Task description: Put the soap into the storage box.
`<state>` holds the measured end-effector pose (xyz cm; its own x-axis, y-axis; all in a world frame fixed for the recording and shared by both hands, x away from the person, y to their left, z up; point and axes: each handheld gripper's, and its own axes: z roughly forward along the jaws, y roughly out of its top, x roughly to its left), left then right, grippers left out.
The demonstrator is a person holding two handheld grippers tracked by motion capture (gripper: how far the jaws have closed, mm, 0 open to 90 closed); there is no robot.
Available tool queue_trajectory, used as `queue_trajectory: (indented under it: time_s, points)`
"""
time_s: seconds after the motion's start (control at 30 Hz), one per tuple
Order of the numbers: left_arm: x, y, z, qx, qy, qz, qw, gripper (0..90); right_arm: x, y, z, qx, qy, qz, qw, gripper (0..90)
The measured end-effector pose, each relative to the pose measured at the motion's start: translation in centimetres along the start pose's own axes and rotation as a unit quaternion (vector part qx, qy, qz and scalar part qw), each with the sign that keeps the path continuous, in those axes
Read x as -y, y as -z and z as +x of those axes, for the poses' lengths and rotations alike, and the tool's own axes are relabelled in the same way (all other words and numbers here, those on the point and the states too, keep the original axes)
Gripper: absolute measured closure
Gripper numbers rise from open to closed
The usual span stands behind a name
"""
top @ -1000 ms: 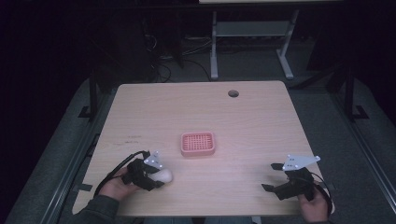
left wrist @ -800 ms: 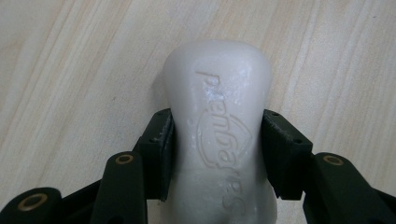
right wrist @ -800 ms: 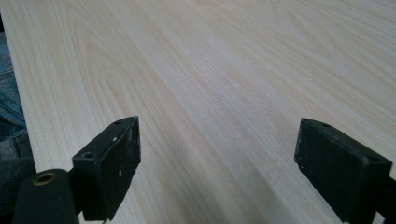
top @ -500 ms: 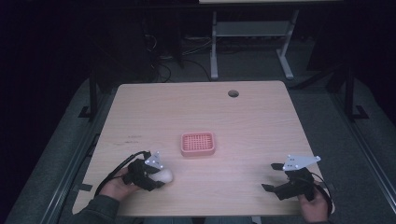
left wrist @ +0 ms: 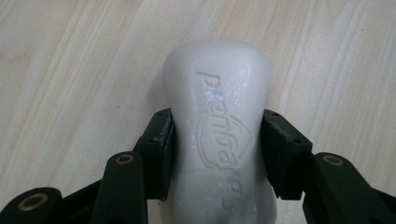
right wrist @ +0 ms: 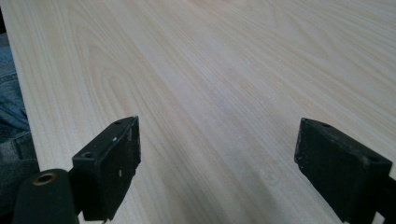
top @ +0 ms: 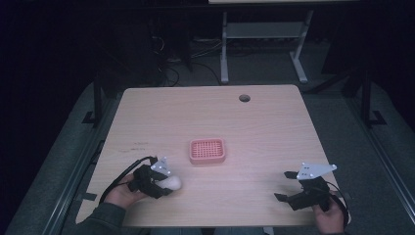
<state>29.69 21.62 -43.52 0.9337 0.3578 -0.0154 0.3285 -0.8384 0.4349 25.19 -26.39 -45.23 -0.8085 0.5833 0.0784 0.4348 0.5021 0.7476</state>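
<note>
One white moulded soap bar (left wrist: 217, 135), one pink gridded plastic soap dish (top: 207, 150), one pale wooden table (top: 274, 127). Left gripper (top: 164, 183) clamped on bar's sides; right gripper (right wrist: 217, 168) gaping wide, empty.

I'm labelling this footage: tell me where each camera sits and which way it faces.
High view: above the table's near side, facing forward and down; forearms, both hand-held grippers.
Left gripper view: on the left hand-held gripper, along jaws clamping the white soap.
Right gripper view: on the right hand-held gripper, across bare wood.
Shared: soap.
</note>
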Motion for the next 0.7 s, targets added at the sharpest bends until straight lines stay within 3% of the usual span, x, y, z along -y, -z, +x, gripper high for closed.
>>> queue_trajectory:
  time_s: [0.7]
  points:
    - [-2.5, 0.8, 0.9, 0.014, -0.013, -0.001, 0.9998, 49.4, -0.1, 0.0, 0.1, -0.003, 0.0, -0.003, 1.0, 14.2]
